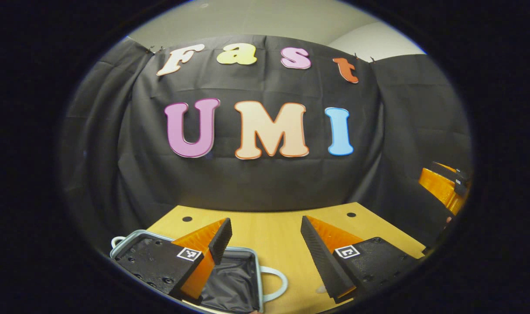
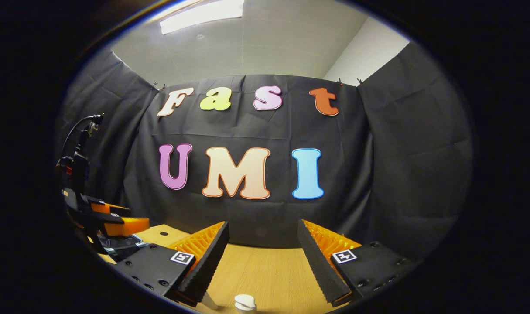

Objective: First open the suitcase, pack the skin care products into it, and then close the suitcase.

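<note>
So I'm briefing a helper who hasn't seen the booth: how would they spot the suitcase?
Start at the wooden table before the black cloth wall. At its near left, beneath the left gripper, lies the suitcase, open, showing black lining. Its pale metallic rim and white loop handle mark it out on the wood.

My table looks like pale smooth wood. The suitcase has a shiny metal-looking rim and dark cloth lining. My fingers are orange plastic with matt, ribbed black pads; the bottle cap is smooth white.
</note>
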